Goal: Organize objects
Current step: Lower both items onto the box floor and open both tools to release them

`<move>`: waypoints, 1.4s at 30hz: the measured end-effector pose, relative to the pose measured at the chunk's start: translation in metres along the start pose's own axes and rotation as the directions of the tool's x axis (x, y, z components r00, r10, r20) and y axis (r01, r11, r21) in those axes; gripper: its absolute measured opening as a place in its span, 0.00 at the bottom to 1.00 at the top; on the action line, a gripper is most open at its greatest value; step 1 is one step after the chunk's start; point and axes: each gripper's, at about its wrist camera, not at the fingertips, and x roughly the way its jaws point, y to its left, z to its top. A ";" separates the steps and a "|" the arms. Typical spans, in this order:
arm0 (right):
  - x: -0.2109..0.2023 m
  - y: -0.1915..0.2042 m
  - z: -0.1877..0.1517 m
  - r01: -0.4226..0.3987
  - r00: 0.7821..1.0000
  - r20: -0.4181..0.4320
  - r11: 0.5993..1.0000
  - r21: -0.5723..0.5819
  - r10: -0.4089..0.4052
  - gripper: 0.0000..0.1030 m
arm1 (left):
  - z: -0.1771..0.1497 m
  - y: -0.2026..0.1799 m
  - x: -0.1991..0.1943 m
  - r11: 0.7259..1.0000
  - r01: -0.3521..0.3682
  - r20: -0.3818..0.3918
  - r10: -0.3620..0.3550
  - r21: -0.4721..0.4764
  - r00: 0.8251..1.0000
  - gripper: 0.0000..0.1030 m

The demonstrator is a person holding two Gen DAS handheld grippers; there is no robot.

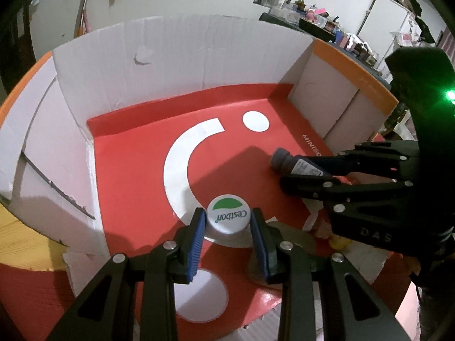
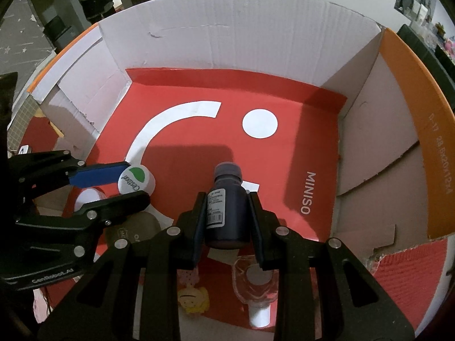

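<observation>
Dark bottle (image 2: 226, 213) in right claw (image 2: 227, 221), above the box (image 2: 227, 28).

The body of the white-capped bottle (image 1: 227, 221) is hidden beneath its own cap and between the blue pads (image 1: 196, 244) of the left gripper (image 1: 229, 244). Print on the dark bottle's (image 2: 226, 213) label is too small to read. In the right wrist view, a yellow figure (image 2: 193, 299) and a clear container (image 2: 256, 287) lie partly covered by the right gripper's (image 2: 227, 224) linkage; a round brown disc (image 2: 136, 231) is half concealed behind the left gripper's finger. The red mat's (image 1: 136, 170) near edge is cut off by the frame. Shelf clutter (image 1: 318, 14) in the background is blurred beyond identification.
</observation>
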 end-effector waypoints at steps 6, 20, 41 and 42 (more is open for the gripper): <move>-0.004 -0.005 -0.004 -0.007 1.000 0.003 1.000 -0.001 0.007 0.26 | 0.001 -0.001 0.001 1.000 -0.008 0.004 0.008 0.004 1.000 0.33; -0.002 0.000 -0.005 0.015 1.000 0.010 1.000 -0.015 -0.015 0.26 | -0.001 -0.002 -0.001 1.000 -0.007 0.010 0.007 0.003 1.000 0.33; 0.000 0.006 -0.004 0.023 1.000 0.003 0.999 -0.024 -0.023 0.28 | -0.001 -0.001 -0.002 1.000 -0.006 0.014 0.006 -0.007 1.000 0.36; -0.001 0.006 -0.003 0.023 1.000 0.003 0.999 -0.027 -0.023 0.29 | -0.001 -0.001 -0.002 1.000 -0.005 0.014 0.005 -0.007 1.000 0.36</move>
